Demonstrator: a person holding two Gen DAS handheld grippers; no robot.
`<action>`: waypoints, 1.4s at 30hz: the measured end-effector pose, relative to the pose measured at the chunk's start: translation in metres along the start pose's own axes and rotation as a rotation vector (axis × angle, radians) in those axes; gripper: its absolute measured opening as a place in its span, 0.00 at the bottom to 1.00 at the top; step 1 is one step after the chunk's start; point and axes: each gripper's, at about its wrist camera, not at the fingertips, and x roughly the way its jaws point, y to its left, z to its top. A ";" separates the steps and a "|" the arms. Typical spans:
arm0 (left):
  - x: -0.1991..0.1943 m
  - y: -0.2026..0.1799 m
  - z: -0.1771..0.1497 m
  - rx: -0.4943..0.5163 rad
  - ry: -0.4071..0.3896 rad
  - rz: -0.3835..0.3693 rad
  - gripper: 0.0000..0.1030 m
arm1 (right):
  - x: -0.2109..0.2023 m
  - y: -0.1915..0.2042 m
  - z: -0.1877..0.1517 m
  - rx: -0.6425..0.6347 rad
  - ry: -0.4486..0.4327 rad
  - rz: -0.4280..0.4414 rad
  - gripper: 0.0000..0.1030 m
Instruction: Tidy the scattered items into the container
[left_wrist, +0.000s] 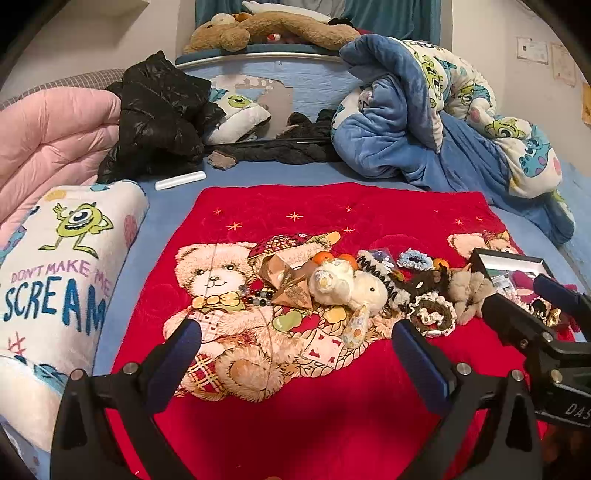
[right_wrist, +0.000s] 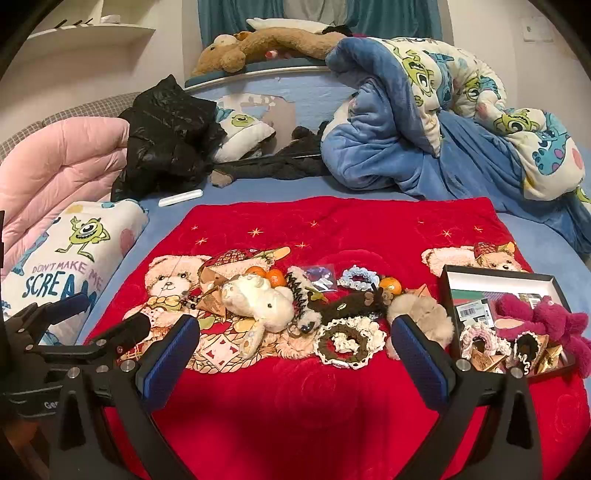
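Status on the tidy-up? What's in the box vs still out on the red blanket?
Done: the black box already holds a magenta plush, a pink scrunchie and some gold packets.
In hand: nothing; left gripper and right gripper are both open and empty.
Left: most of the pile, including the white plush, oranges, brown-and-cream scrunchie, blue scrunchie and beige pompom.

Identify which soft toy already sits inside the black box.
The magenta plush sits in the black box; the white plush and beige plush lie on the red blanket.
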 end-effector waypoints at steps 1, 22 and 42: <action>-0.003 -0.001 -0.001 -0.002 -0.002 0.001 1.00 | -0.002 0.000 0.000 0.001 0.000 0.002 1.00; -0.111 -0.008 -0.030 -0.063 -0.054 0.031 1.00 | -0.100 0.017 -0.018 -0.021 -0.090 0.046 1.00; -0.244 -0.022 -0.065 -0.087 -0.120 0.051 1.00 | -0.228 0.021 -0.045 -0.052 -0.119 0.047 1.00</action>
